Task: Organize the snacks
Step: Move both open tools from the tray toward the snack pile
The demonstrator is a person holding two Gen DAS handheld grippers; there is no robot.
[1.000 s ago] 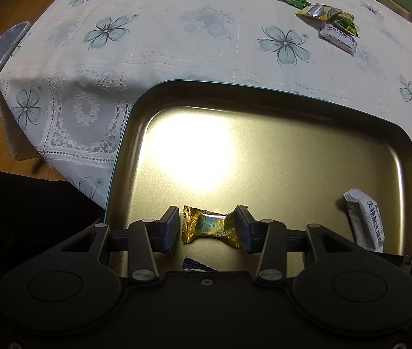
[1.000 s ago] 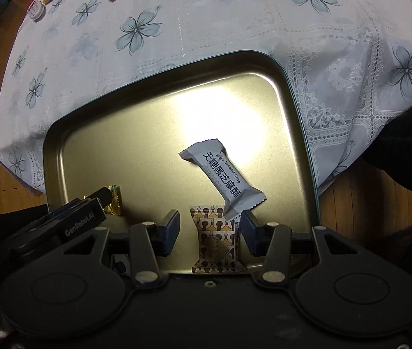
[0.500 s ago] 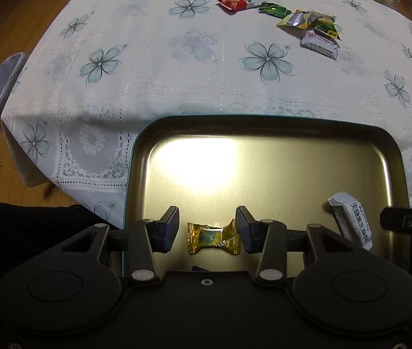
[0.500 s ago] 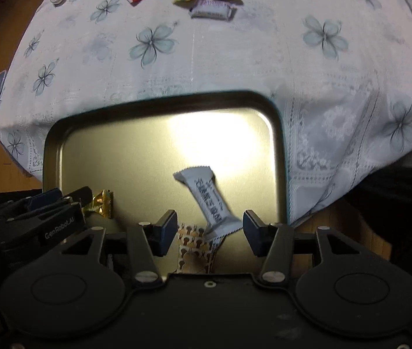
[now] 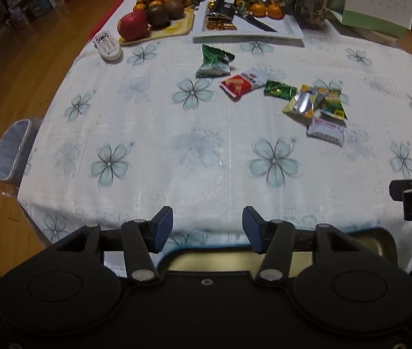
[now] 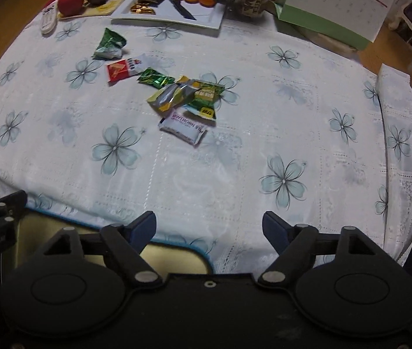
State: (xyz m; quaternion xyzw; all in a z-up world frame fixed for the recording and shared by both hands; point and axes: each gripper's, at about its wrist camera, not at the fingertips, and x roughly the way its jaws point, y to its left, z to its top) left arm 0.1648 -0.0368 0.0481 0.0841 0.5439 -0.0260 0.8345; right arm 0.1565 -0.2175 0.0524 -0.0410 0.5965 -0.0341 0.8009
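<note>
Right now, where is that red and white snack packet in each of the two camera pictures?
Left wrist view: the red packet lies above centre, between a green bag and a small green sweet.
Right wrist view: the red packet lies upper left, below the same green bag.
Shared landmark: the white plate at the far edge of the table, just beyond the packet.

I see six loose snack packets (image 5: 275, 96) lying flat mid-counter: a green pouch (image 5: 214, 62) farthest, a red-and-white one (image 5: 242, 83), a small green one (image 5: 280, 89), then overlapping yellow-silver (image 5: 303, 103) and green-yellow (image 5: 332, 105) wrappers, and a white bar (image 5: 325, 130) nearest. Only the gold tin's (image 5: 379, 240) far rim shows at the counter's near edge.
</note>
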